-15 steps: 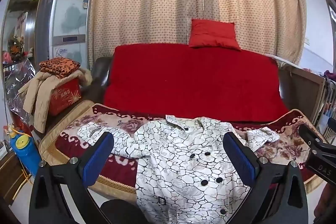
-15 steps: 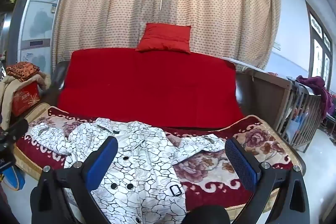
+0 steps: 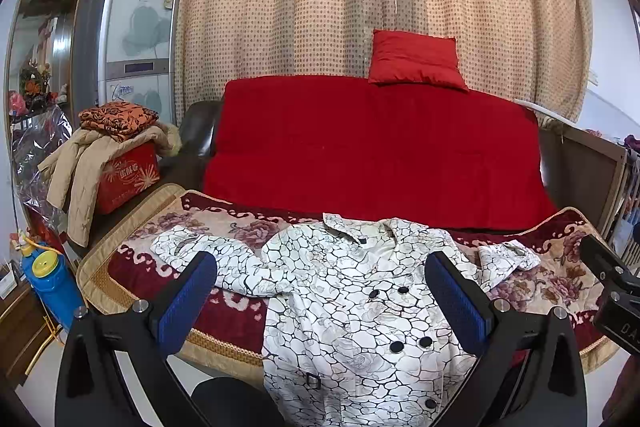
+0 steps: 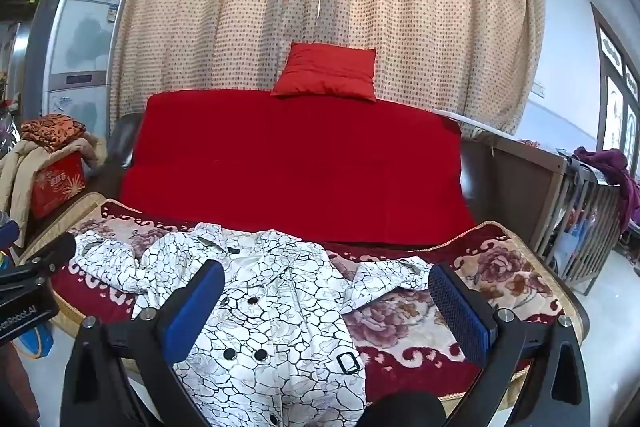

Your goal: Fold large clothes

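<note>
Hovering w/ both sets of jaws wide apart, nothing between: left gripper (image 3: 320, 301), right gripper (image 4: 326, 303). White black-crackle-print double-breasted coat (image 3: 352, 307) lies face-up on floral red-cream sofa blanket (image 4: 500, 267), hem hanging off the front. Prob. soft, floppy, mid-weight; I'd pinch sleeve cuffs/shoulders. Dotted beige curtain (image 4: 400, 27) behind.

A sofa (image 3: 200, 131) carries everything, its seat covered by a floral blanket (image 3: 560, 279) in maroon and cream and its backrest by a red throw (image 3: 372, 147). Directly on the floral blanket lies a white coat (image 3: 352, 291) with a black crackle print and dark buttons, spread face up, collar toward the red throw, sleeves out to both sides, hem hanging over the blanket's front edge.
</note>
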### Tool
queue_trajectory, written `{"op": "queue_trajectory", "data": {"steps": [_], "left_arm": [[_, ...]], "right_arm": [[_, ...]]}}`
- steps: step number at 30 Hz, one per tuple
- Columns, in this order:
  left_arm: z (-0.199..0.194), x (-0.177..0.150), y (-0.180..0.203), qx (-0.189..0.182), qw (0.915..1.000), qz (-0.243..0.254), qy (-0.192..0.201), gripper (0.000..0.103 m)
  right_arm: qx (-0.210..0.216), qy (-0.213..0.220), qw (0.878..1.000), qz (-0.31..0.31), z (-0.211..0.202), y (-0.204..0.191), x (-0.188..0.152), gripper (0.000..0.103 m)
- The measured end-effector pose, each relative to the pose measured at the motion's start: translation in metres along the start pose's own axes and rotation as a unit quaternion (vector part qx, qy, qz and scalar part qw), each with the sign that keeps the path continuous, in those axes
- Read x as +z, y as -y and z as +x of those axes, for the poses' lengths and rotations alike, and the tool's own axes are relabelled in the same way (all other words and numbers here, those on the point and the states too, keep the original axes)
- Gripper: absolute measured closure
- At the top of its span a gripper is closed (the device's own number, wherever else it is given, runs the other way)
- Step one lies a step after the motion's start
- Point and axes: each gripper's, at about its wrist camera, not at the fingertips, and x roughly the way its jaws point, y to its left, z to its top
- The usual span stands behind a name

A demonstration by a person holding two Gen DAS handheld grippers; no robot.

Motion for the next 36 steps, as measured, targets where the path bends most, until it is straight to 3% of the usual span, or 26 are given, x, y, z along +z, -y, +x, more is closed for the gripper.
{"op": "queue_trajectory", "data": {"steps": [23,36], "left_arm": [[0.01,-0.003,0.002,0.007,0.9999,0.007,-0.006,0.0],[0.045,-0.017,0.004,0.008,0.9989,0.008,-0.046,0.0]], "right_arm": [[0.003,-0.003,1.0,-0.012,0.005,-0.006,-0.004,0.0],[0.002,-0.029,0.999,-0.018,0.03,-0.01,-0.014,0.0]]}}
